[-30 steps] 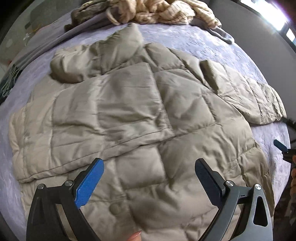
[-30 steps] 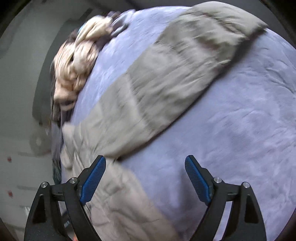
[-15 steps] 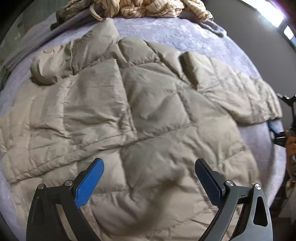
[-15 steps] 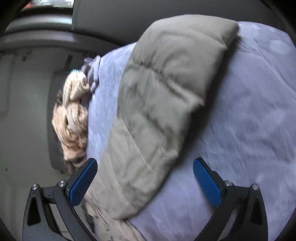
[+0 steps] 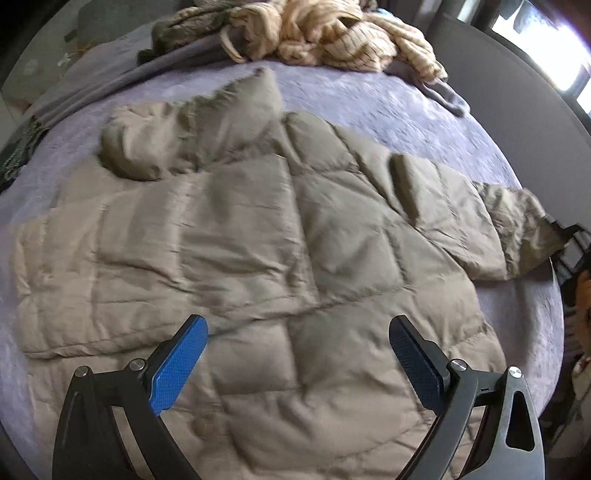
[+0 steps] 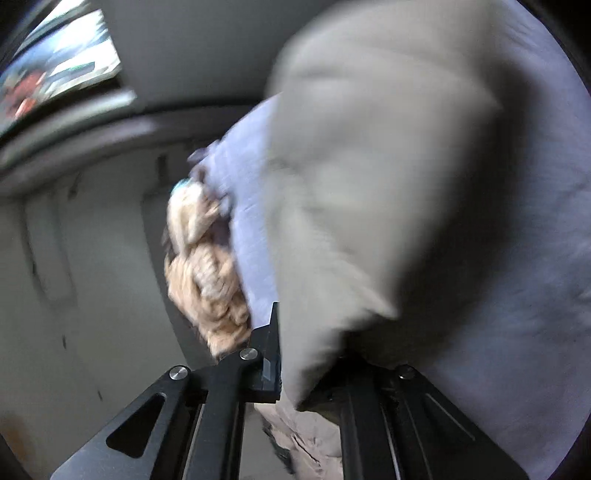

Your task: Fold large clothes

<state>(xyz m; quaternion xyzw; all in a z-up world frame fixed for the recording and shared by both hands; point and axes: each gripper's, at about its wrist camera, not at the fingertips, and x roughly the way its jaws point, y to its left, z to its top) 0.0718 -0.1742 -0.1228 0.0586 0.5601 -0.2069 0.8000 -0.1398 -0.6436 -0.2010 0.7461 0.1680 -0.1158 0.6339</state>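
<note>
A large khaki quilted puffer jacket [image 5: 258, 251] lies spread on a lilac bed cover [image 5: 406, 110]. Its left sleeve is folded across the chest, and its right sleeve [image 5: 509, 229] stretches toward the right edge. My left gripper [image 5: 297, 365] is open and empty, hovering over the jacket's lower front. In the right wrist view my right gripper [image 6: 310, 369] is shut on the sleeve end [image 6: 369, 184], whose fabric bulges out between the jaws and hides the fingertips. The right gripper's black frame [image 5: 569, 236] shows at the sleeve cuff in the left wrist view.
A pile of beige striped clothes [image 5: 332, 33] and a grey garment [image 5: 110, 81] lie at the far end of the bed; the pile also shows in the right wrist view [image 6: 207, 273]. A grey headboard or wall [image 5: 535, 85] runs along the right side.
My right gripper moved onto the sleeve end and closed on it; it was open half a second ago. My left gripper drifted over the jacket and stayed open.
</note>
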